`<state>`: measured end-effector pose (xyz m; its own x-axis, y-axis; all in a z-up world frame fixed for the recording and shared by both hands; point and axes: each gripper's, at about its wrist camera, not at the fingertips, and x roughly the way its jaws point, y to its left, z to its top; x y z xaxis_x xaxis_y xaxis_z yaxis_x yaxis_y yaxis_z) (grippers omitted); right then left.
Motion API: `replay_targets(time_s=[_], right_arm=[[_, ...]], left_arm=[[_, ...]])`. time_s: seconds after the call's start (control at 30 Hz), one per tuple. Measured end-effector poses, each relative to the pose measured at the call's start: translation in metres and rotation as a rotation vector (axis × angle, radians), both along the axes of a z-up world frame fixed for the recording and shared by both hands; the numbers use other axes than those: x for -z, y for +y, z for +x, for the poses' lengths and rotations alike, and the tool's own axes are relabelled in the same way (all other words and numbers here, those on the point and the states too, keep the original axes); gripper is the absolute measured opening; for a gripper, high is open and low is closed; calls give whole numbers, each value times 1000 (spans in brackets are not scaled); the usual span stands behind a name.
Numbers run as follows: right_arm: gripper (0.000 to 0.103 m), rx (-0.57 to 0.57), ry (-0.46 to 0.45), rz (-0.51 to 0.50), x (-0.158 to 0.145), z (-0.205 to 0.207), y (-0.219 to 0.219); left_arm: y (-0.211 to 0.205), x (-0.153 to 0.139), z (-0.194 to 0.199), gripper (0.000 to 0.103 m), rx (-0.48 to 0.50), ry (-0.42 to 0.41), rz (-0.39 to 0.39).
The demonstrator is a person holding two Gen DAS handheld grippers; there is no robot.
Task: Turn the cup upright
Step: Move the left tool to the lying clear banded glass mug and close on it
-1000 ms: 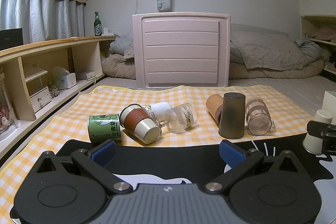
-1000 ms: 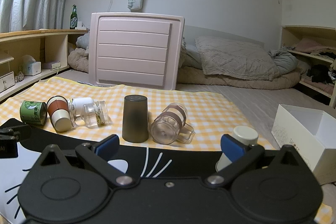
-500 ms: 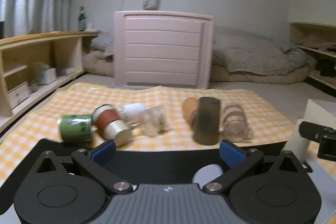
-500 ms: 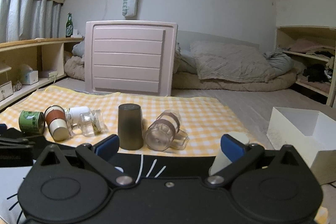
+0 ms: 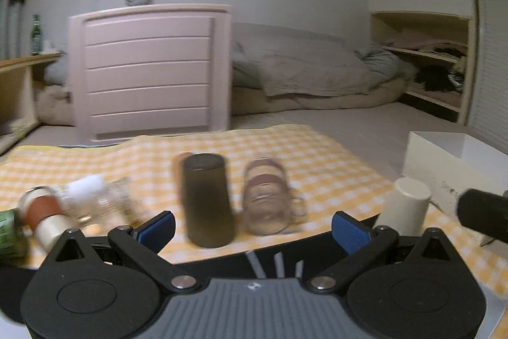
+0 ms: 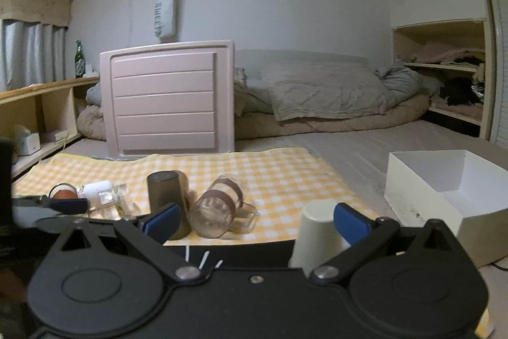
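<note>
A cream cup [image 6: 319,235] stands upside down on the black mat, just inside my right gripper's right finger; it also shows in the left wrist view [image 5: 404,207]. A dark grey cup [image 5: 208,200] stands upside down on the yellow checked cloth [image 5: 285,145], also seen in the right wrist view [image 6: 165,199]. A clear glass mug with brown bands [image 5: 270,199] lies on its side beside it. My left gripper [image 5: 252,227] is open and empty, facing the dark cup. My right gripper [image 6: 255,220] is open and empty.
Several more cups lie on their sides at the left: a brown-sleeved one [image 5: 43,216], a white one [image 5: 85,188] and a clear glass [image 5: 114,202]. A white open box [image 6: 444,183] stands at the right. A pink panel [image 6: 168,99] leans behind the cloth.
My left gripper has swung right, so the dark cup is now between its fingers' line. My right gripper has moved forward and the cream cup is closer to its right finger.
</note>
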<state>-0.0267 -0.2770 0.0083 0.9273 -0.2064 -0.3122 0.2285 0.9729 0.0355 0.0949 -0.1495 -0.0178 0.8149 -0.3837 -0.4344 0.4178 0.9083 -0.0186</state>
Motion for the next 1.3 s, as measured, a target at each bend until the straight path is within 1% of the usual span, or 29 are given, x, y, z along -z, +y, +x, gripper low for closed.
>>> replay_targets(time_s=[0.13,0.33,0.43,0.57,0.73,0.87,0.9,0.97,1.07,1.17,1.3], right_arm=[[103,38,-14,29,0,-2,-16],[103,82,-26,65,1,-4,-36],[103,95,-29,84,2,-4,-44],[103,100,-35,99,2,-6,-50],[103,101,-38,106,3,-5,-53],[103,90,-39,112,4,-5,-54],[103,88,-42,111,4,-5,-54],[103,88,-42,111,4,-5,-55],[103,86,-37,115,4,-3,-55],[103,82,-31,119,5,-2,-54],[103,73,-36,116,4,-3,-53]], left_arm=[[-32,12,28,103,8,-9,41],[-65,27,67,103,7,-17,84],[-81,38,86,102,8,8,121],[-92,55,112,96,-5,31,193],[-93,72,136,94,-5,104,198],[-99,80,144,94,5,111,223],[-101,82,146,93,8,117,228],[-104,85,148,86,20,125,243],[-104,83,146,74,-5,106,261],[-99,78,148,74,8,140,251],[-96,71,142,74,18,161,274]])
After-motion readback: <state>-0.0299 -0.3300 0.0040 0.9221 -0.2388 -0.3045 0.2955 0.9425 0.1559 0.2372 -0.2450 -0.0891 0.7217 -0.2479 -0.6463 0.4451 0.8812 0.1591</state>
